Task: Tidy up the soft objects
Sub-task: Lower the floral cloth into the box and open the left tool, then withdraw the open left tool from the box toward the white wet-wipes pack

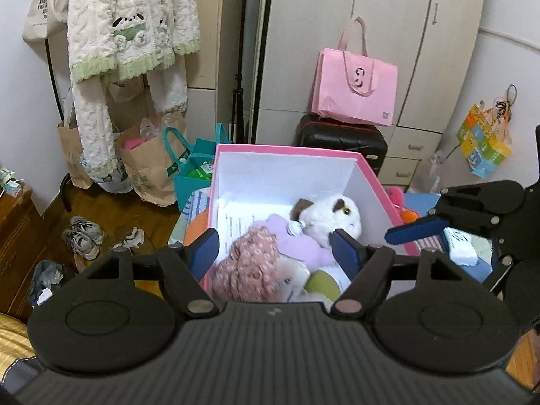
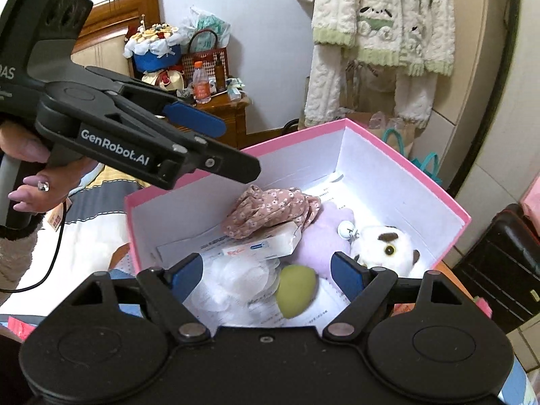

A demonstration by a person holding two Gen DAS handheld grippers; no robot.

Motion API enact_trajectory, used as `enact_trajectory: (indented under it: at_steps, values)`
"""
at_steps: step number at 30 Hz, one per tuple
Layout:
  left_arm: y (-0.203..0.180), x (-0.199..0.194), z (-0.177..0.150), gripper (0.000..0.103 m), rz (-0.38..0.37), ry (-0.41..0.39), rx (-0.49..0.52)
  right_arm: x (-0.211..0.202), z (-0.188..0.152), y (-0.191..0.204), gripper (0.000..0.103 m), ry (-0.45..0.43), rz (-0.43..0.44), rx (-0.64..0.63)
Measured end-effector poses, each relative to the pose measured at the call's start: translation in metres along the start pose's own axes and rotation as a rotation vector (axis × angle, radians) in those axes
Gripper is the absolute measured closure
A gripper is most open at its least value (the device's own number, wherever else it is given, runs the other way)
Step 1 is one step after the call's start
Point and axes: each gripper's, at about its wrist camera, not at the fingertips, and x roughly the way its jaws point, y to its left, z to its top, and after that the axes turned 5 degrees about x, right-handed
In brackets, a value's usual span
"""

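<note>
Left wrist view: my left gripper [image 1: 274, 248] hovers over the near end of the pink box [image 1: 287, 150], fingers spread wide, nothing between them. Inside the box the white plush dog [image 1: 332, 217] lies against the right wall, roughly halfway along it. Just beside it, touching, is the lilac plush [image 1: 297, 241], and the pink floral cloth [image 1: 251, 263] is bunched toward the near left corner. My own gripper body cuts off the box's near edge, so the lower part of the green soft ball [image 1: 322, 285] is hidden here.

The right gripper [image 1: 416, 226] pokes in from the right edge, over the box's right rim; from this angle only 1 blue pad is plain.

Right wrist view: my right gripper [image 2: 268, 275] is also spread apart and carrying nothing, over the near end of the box [image 2: 381, 145]. The green ball [image 2: 295, 292] sits between the fingertips' line of sight but is not pinched; it looks blurred. A white carton [image 2: 266, 244] lies partly under the floral cloth [image 2: 270, 211], with the lilac plush [image 2: 324, 239] and the dog [image 2: 388, 248] to its right. White netting [image 2: 233, 290] fills the near left corner; its edges are hard to read. The left gripper [image 2: 216, 145] reaches in over the box's left rim, jaws parted.
</note>
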Motion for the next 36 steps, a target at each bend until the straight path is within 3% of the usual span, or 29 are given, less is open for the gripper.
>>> enact_trajectory:
  at_steps: [8,19,27,36]
  values:
    - [-0.019,-0.038,-0.007,0.028,-0.030,-0.015,0.032,-0.037,-0.011,0.026,0.017,-0.028,-0.056,-0.045]
    - [-0.054,-0.072,-0.023,0.020,-0.082,0.022,0.078,-0.085,-0.035,0.062,0.017,-0.088,-0.102,-0.107]
    - [-0.089,-0.095,-0.037,0.014,-0.113,0.041,0.144,-0.121,-0.070,0.071,0.017,-0.139,-0.128,-0.087]
    - [-0.137,-0.099,-0.052,0.010,-0.175,0.092,0.219,-0.161,-0.125,0.053,0.016,-0.203,-0.170,0.010]
